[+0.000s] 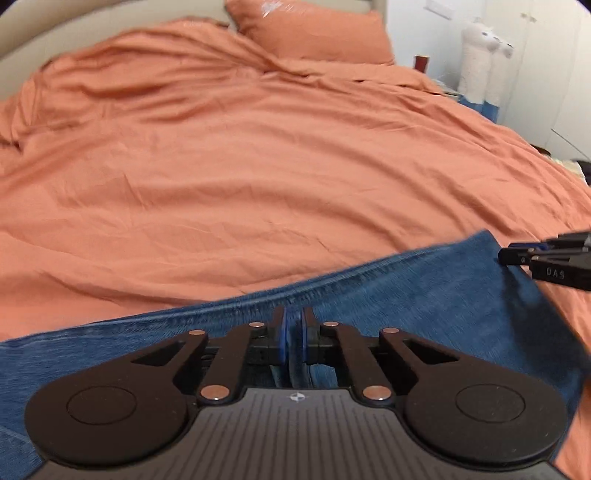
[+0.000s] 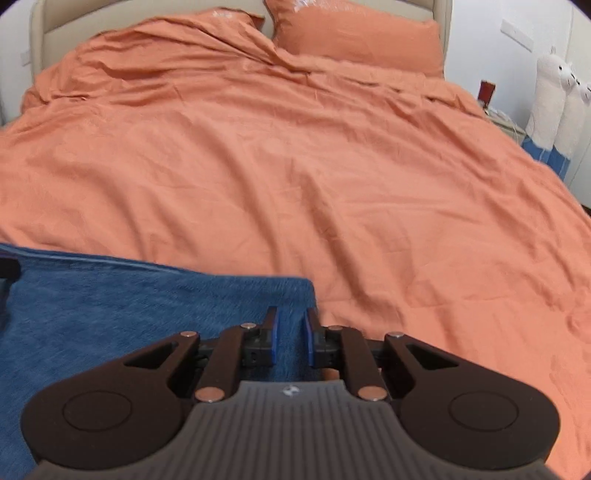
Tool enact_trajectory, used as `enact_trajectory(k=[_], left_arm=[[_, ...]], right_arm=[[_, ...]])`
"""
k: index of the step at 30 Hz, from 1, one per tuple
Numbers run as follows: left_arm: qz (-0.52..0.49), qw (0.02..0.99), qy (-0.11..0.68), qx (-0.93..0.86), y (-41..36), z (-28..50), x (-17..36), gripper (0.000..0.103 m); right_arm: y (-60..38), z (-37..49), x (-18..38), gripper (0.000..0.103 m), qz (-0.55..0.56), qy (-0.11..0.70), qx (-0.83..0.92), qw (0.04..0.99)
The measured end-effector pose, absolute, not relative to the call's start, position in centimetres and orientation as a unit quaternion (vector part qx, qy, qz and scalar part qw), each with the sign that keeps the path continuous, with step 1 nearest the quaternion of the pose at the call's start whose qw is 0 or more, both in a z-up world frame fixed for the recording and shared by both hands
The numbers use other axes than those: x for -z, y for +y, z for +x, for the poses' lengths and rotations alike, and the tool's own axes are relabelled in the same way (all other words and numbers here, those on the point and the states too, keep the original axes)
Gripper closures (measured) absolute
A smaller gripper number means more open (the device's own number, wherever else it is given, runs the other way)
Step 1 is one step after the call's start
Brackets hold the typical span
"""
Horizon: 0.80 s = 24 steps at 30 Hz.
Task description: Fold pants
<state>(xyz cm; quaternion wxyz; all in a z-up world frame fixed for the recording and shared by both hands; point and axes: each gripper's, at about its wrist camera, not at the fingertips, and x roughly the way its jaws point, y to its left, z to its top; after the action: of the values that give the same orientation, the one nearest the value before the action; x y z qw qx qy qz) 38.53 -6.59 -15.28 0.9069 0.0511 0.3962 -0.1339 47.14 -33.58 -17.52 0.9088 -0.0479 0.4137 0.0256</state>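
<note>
Blue denim pants (image 1: 406,288) lie across the near part of an orange bed; in the right wrist view the pants (image 2: 110,314) fill the lower left. My left gripper (image 1: 293,328) is shut on a fold of denim just below the pants' upper seam. My right gripper (image 2: 290,328) sits at the pants' right end near the corner, its blue pads narrowly apart with denim held between them. In the left wrist view the right gripper (image 1: 506,256) shows at the right edge, over the same corner. The cloth under both gripper bodies is hidden.
An orange duvet (image 2: 295,166) covers the bed, with an orange pillow (image 2: 354,33) against a beige headboard (image 2: 110,18). Two white plush toys (image 2: 554,99) stand by the wall on the right, beside a nightstand holding a dark red object (image 2: 487,90).
</note>
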Motion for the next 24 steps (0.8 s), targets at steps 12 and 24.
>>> enact_trajectory(k=[12, 24], left_arm=[[0.082, 0.888, 0.413, 0.184, -8.4, 29.2, 14.7, 0.096], [0.099, 0.871, 0.454, 0.157, -8.3, 29.4, 16.5, 0.095]], right_arm=[[-30.1, 35.3, 15.1, 0.081, -0.065, 0.435, -0.083, 0.894], [-29.5, 33.8, 17.1, 0.081, -0.068, 0.471, -0.073, 0.877]])
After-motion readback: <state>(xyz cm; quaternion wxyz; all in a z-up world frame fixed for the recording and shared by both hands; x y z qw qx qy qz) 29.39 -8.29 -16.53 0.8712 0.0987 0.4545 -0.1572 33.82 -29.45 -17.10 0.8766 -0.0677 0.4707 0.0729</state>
